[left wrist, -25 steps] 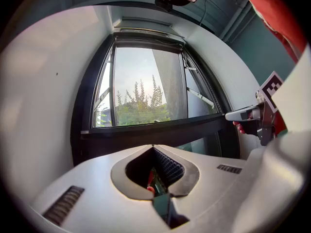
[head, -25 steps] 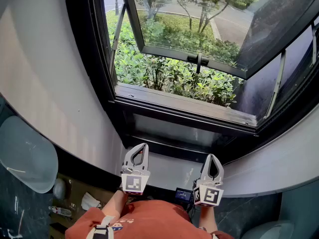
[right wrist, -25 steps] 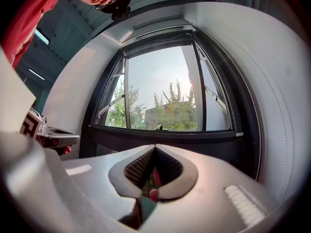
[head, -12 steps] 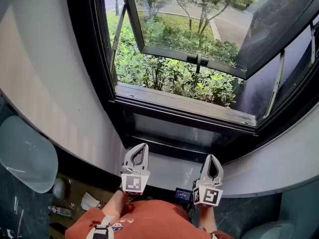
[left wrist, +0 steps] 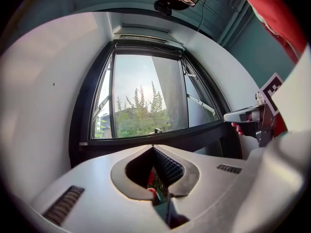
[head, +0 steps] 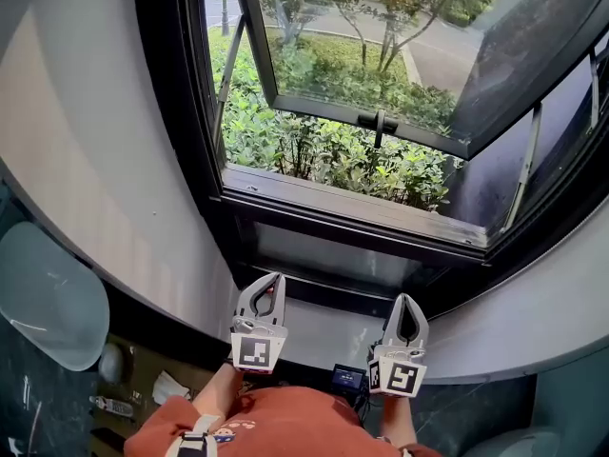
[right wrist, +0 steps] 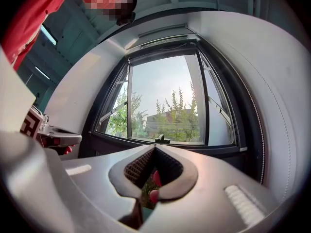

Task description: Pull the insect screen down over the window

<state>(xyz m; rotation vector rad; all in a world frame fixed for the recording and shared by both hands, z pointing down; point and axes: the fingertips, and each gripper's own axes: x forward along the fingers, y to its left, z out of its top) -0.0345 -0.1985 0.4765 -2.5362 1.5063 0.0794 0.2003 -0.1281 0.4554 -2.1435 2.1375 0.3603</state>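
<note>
A black-framed window (head: 352, 222) stands ahead, its sash (head: 381, 122) swung outward with a handle at its lower edge. No insect screen shows over the opening. In the gripper views the window (left wrist: 141, 106) (right wrist: 165, 101) reaches up to a housing at its top (left wrist: 146, 38). My left gripper (head: 267, 282) is held low in front of the person's red-clad chest, jaws shut and empty. My right gripper (head: 407, 303) sits beside it at the same height, also shut with nothing between its jaws. Both point toward the sill.
A curved white wall (head: 105, 179) flanks the window on the left, and a white ledge (head: 533, 322) runs on the right. Green shrubs (head: 324, 150) lie outside. A pale round basin (head: 48, 298) and small items sit on a dark surface at lower left.
The head view has shifted slightly, so the window sits a little lower and further right in the picture. Both grippers stay in place, shut.
</note>
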